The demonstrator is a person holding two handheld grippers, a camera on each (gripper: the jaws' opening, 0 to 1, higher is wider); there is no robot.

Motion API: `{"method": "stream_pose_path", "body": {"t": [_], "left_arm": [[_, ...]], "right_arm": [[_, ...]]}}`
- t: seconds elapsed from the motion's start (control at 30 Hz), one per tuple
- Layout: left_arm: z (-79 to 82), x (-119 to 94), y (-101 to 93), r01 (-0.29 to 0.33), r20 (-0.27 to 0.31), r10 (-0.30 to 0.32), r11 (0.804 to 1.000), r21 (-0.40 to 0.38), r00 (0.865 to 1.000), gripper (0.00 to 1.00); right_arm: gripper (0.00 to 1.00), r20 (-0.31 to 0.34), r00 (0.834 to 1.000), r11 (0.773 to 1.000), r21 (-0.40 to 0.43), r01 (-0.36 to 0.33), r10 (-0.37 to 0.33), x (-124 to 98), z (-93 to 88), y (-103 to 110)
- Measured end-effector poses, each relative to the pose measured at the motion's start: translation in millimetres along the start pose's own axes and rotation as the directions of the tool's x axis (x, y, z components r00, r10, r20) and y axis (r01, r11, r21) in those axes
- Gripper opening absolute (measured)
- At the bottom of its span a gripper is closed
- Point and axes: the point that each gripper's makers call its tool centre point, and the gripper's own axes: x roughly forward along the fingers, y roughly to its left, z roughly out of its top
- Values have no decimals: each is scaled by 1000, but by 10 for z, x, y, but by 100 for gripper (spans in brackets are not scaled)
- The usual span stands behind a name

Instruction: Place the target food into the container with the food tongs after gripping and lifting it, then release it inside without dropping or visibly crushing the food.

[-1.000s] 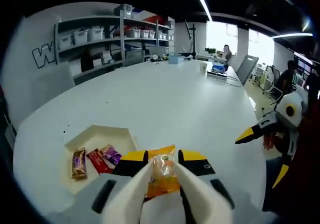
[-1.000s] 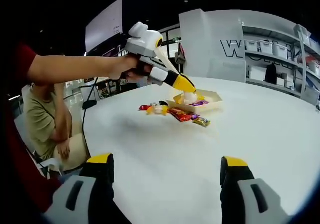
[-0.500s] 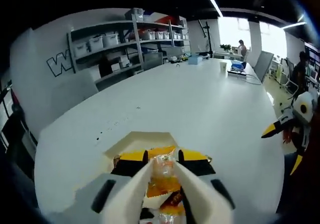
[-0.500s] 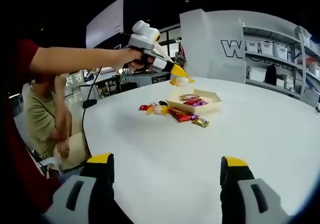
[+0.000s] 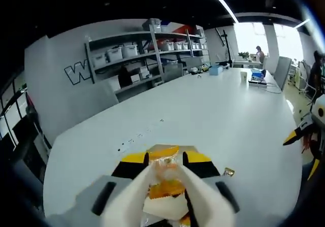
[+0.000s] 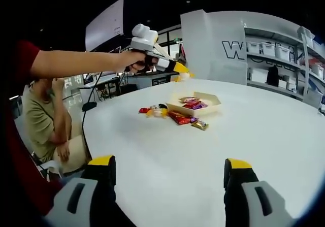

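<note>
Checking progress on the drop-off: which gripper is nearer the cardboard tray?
Left. The left gripper hangs just above the cardboard tray, clamping the orange snack packet; the right gripper waits far back across the table.

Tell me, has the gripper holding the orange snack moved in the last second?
Yes. In the right gripper view, the left gripper with the orange snack has risen away above the container.

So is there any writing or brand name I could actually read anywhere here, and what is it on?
"W": a large outlined letter on the grey wall panel beside the shelves; whatever follows it is hidden.
Snack wrappers in the tray and on the table: print too small to read.
Orange packet between the left gripper's fingers: blurred, unreadable.
</note>
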Motion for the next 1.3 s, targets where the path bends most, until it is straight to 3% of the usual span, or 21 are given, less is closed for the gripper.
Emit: {"method": "stream_pose_path", "body": {"t": [0.17, 0.3, 0.97, 1.07, 1.3], "left_arm": [[121, -48, 73, -46, 53, 44, 999, 22, 998, 26], [153, -64, 71, -44, 61, 44, 999, 6, 997, 26], [31, -120, 34, -26, 27, 25, 999, 39, 999, 27], [-38, -129, -60, 5, 18, -5, 999, 38, 1000, 27], [-361, -110, -329, 77, -32, -76, 997, 21, 997, 26]], "right_arm": [[86, -1, 1000, 1000, -11, -5, 5, 25, 28, 19], [86, -2, 1000, 1000, -12, -9, 9, 32, 20, 32], [86, 8, 1000, 1000, -5, 6, -6, -23, 15, -20], [86, 11, 1000, 1000, -3, 9, -9, -25, 12, -17], [86, 3, 1000, 1000, -7, -6, 6, 7, -19, 42]]}}
